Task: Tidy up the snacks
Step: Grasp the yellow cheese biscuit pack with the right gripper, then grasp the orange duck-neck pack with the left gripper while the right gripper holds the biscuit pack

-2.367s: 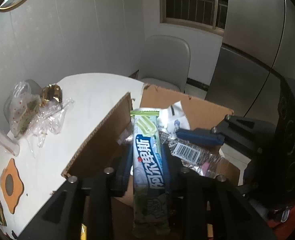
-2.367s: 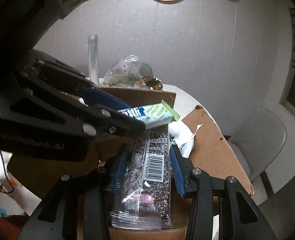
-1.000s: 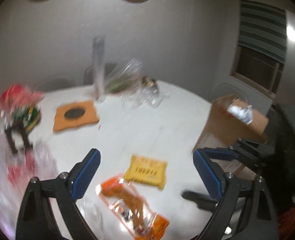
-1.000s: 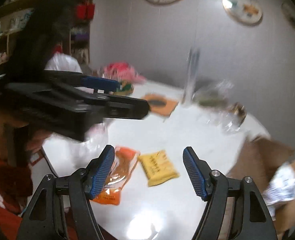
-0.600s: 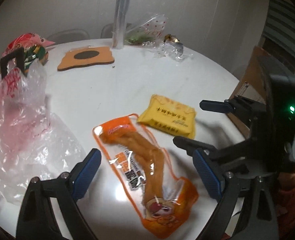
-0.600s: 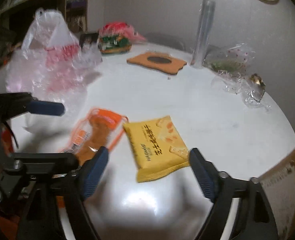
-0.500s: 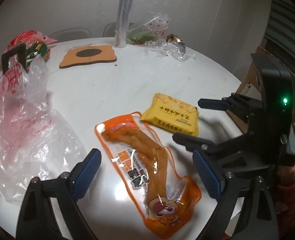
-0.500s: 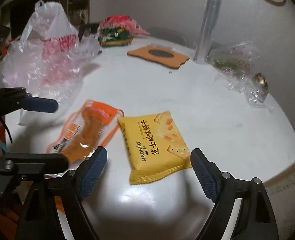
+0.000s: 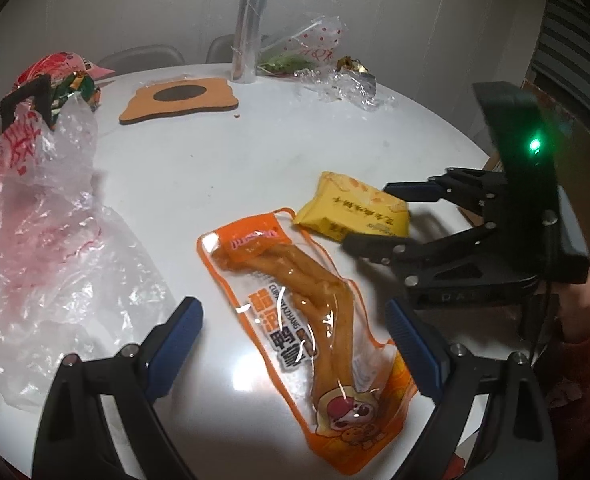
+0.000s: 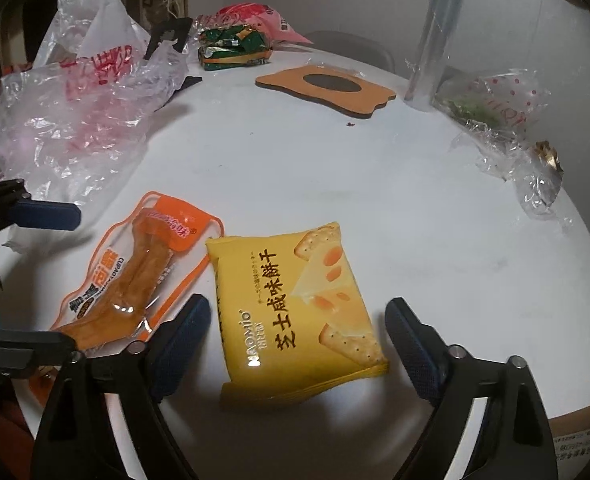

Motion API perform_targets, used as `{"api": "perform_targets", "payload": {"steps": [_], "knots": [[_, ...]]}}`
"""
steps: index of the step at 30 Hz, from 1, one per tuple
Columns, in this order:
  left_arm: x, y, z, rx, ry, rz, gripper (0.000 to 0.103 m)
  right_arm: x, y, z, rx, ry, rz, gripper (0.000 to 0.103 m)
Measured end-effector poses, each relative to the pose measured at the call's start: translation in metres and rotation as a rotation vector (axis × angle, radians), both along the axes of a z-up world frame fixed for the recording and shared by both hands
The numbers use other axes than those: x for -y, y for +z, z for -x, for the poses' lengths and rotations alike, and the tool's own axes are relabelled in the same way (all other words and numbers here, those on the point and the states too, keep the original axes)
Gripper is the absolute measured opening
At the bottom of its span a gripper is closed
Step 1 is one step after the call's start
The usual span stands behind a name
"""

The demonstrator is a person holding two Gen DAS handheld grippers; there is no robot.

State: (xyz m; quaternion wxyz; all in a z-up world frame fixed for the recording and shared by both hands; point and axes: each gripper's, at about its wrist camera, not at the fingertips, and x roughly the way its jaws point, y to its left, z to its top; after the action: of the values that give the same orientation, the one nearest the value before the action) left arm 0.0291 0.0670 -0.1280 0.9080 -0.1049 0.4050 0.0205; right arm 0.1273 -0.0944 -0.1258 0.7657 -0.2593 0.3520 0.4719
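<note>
An orange snack pack (image 9: 295,332) lies flat on the white round table (image 9: 235,168). My left gripper (image 9: 293,320) is open, low over it, with a blue pad on either side and neither touching. Just to its right lies a yellow cracker pack (image 10: 295,308). My right gripper (image 10: 297,320) straddles the cracker pack; its jaws are closing, with the pads still clear of the wrapper. The left wrist view shows the right gripper (image 9: 367,216) reaching in from the right, held by a hand in a red sleeve (image 9: 583,320). The orange snack pack (image 10: 135,276) sits left of the yellow one.
A crumpled plastic bag (image 10: 75,112) fills the table's left side, with green and red snack packs (image 10: 235,52) behind it. Farther back are an orange coaster (image 10: 327,88), a clear tube (image 10: 435,40) and cellophane wrappers (image 10: 507,128). A cardboard box (image 10: 575,420) borders the table at the right.
Both grippers have let go of the snack bars they held over the cardboard box. They swung to the table and came down, the left over the orange pack, the right over the yellow pack.
</note>
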Motion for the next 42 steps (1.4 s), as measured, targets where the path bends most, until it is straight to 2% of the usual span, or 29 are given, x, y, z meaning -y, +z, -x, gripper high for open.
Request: {"api": "perform_targets", "payload": {"steps": [1,2,7,10,16,18,23,28,29,30,33,42], "knots": [[0.001,-0.001,-0.001,-0.004,-0.003,-0.003,0.091,0.002,0.001,0.0,-0.009,-0.013,-0.002,0.072],[0.003,-0.001,-0.002,-0.008,-0.006,-0.005,0.091,0.003,0.001,0.0,-0.011,-0.03,0.004,0.071],[0.008,-0.009,-0.008,-0.04,-0.005,-0.026,0.091,0.032,0.007,0.012,-0.027,-0.163,-0.055,0.07],[0.011,-0.012,-0.012,-0.053,-0.008,-0.036,0.091,0.051,0.011,0.024,-0.002,-0.222,-0.091,0.07],[0.019,-0.014,-0.022,-0.059,-0.023,-0.08,0.091,0.081,0.015,0.048,0.038,-0.258,-0.137,0.068],[0.023,-0.013,-0.025,-0.058,-0.037,-0.095,0.083,0.086,0.016,0.051,0.041,-0.262,-0.141,0.047],[0.033,-0.013,-0.032,-0.06,-0.076,-0.122,0.08,0.096,0.019,0.055,0.054,-0.291,-0.166,0.044],[0.046,-0.015,-0.04,-0.037,-0.197,-0.145,0.08,0.099,0.013,0.05,0.051,-0.325,-0.156,0.045],[0.047,-0.014,-0.04,-0.034,-0.215,-0.145,0.08,0.1,0.012,0.049,0.047,-0.336,-0.159,0.048],[0.047,-0.014,-0.04,-0.035,-0.226,-0.142,0.08,0.101,0.011,0.048,0.047,-0.345,-0.157,0.056],[0.045,-0.013,-0.035,-0.05,-0.216,-0.137,0.08,0.103,0.009,0.046,0.051,-0.354,-0.156,0.066],[0.035,-0.014,-0.016,-0.058,-0.15,-0.148,0.08,0.095,0.0,0.037,0.0,-0.333,-0.126,0.072]]}}
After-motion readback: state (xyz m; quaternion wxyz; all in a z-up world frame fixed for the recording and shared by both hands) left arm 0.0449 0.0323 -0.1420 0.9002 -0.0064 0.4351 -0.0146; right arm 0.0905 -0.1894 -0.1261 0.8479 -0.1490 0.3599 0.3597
